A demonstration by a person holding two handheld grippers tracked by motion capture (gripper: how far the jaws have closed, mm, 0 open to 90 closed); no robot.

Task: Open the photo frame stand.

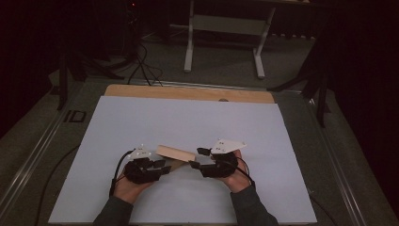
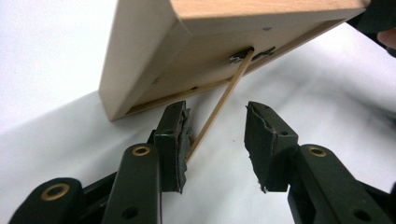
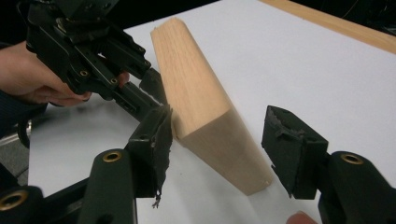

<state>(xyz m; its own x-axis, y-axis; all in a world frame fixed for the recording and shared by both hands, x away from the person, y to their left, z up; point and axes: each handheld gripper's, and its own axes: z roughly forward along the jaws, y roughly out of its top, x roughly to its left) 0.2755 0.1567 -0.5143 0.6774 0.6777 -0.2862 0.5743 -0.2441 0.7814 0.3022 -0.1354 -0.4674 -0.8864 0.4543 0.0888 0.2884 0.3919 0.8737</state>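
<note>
Well, wooden block (image 1: 175, 153) sits mid-sheet (image 1: 188, 117), edges distant.

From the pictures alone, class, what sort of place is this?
Probably a darkened recording workshop or lab: a table covered with a plain white sheet, cables trailing across the floor, and a stand frame behind.

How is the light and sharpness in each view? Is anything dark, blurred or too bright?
High view: dim, the room behind nearly black; the white sheet is the brightest part. Left gripper view: the wooden block is sharp, the near gripper a little soft, the sheet washed out. Right gripper view: even light, block sharp, far table edge soft.
</note>
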